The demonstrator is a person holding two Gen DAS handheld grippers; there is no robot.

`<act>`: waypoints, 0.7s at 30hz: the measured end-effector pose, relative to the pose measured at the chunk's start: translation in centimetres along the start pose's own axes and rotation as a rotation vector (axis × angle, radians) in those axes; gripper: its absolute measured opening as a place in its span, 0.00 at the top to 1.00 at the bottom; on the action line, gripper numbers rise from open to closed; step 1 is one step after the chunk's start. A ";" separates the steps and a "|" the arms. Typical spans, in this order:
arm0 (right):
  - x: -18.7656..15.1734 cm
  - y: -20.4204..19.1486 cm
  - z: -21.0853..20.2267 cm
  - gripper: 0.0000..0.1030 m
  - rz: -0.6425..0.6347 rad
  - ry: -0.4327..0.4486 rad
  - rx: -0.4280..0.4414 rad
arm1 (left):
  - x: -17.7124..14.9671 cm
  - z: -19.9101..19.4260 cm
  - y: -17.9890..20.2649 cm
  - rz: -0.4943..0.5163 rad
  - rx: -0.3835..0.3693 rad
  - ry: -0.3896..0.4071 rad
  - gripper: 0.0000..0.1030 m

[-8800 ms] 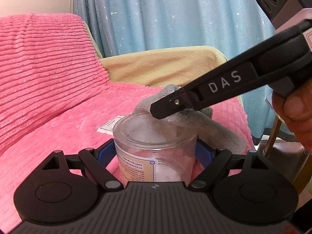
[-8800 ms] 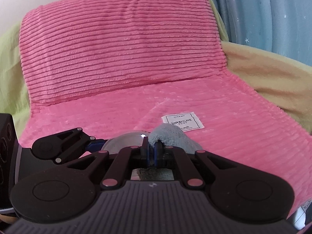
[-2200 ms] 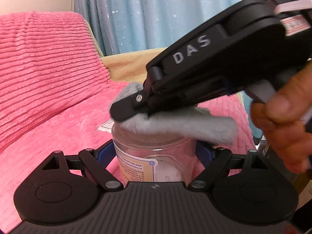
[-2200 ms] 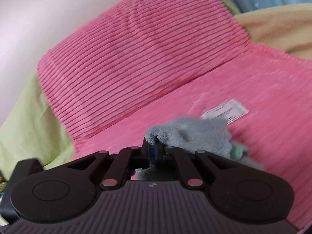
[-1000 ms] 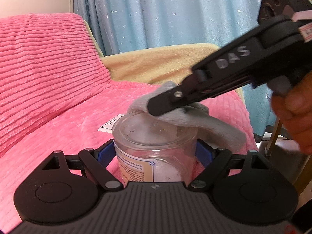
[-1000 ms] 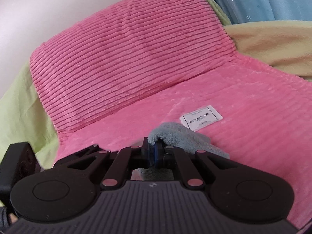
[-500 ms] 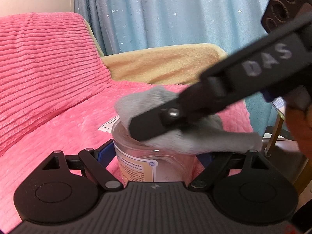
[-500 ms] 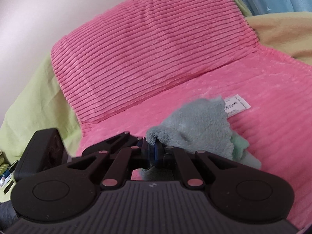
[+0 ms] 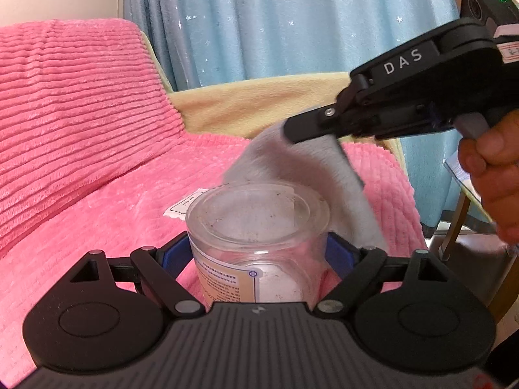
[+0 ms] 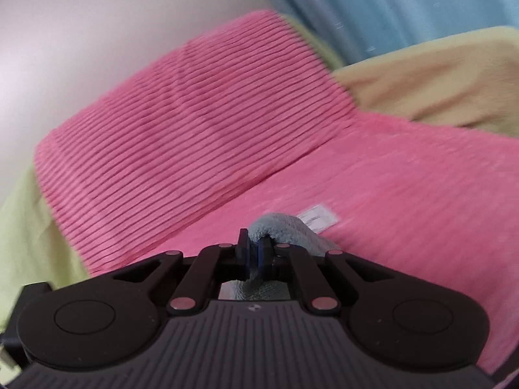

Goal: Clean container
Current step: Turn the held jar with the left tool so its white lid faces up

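- Fingers [image 9: 175, 253] of the left gripper [image 9: 259, 253] clamp a clear jar [image 9: 259, 227].
- Right gripper [image 10: 254, 251] fingers pinch a grey cloth [image 9: 308, 175] draped over the jar's rim, above a pink blanket [image 9: 97, 194].

Pink ribbed blanket [image 9: 81, 123], white label [image 9: 181, 206]; starry blue curtain [image 9: 259, 22]

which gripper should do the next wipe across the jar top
Right, likely. The right hand-held gripper is shut on the grey cloth, which hangs at the clear jar rim. The left hand-held gripper is clamped around the jar, steadying it.
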State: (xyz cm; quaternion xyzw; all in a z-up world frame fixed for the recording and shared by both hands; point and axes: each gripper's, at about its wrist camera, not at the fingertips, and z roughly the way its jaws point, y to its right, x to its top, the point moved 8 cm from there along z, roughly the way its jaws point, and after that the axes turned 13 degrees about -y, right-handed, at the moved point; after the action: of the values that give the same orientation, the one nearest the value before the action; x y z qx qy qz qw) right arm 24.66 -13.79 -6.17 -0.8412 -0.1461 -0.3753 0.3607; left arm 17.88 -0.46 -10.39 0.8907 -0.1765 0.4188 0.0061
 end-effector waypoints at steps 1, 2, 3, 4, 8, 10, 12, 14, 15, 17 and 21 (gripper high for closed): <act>0.0 0.5 -0.2 0.97 0.009 0.002 -0.013 | 0.0 0.2 0.0 -0.006 -0.006 -0.022 0.14; 0.1 0.9 -0.3 0.97 0.017 0.006 -0.023 | 0.0 0.3 -0.1 -0.015 -0.013 -0.043 0.14; 0.1 1.3 -0.5 0.97 0.025 0.009 -0.032 | 0.2 0.3 -0.2 -0.035 -0.023 -0.058 0.13; 0.2 1.6 -0.7 0.97 0.033 0.013 -0.038 | 0.4 0.2 -0.3 -0.051 -0.034 -0.069 0.11; 0.4 2.3 -1.2 0.97 0.058 0.025 -0.051 | 1.8 0.1 -0.2 -0.036 -0.059 -0.138 0.05; 0.6 2.4 -1.1 0.97 0.059 0.025 -0.054 | 2.6 0.2 -0.2 -0.013 -0.063 -0.176 0.05; 0.7 2.6 -1.1 0.97 0.059 0.024 -0.058 | 3.6 0.4 -0.3 0.008 -0.069 -0.207 0.07; 0.9 2.7 -1.0 0.97 0.060 0.023 -0.061 | 4.2 1.0 -0.3 0.047 -0.041 -0.263 0.17; 0.9 2.7 -1.1 0.97 0.057 0.023 -0.067 | 4.4 1.2 -0.2 0.063 -0.042 -0.287 0.17; 1.0 2.8 -1.2 0.97 0.055 0.029 -0.076 | 4.8 1.5 0.1 0.094 -0.045 -0.331 0.17; 1.1 2.8 -1.3 0.97 0.056 0.034 -0.079 | 6.0 1.9 0.2 0.106 -0.048 -0.294 0.17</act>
State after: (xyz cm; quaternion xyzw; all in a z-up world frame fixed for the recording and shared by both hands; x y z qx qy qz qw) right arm 26.20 -16.72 -6.13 -0.8522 -0.1015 -0.3849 0.3397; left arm 22.76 -2.79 -7.17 0.9314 -0.2321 0.2795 -0.0205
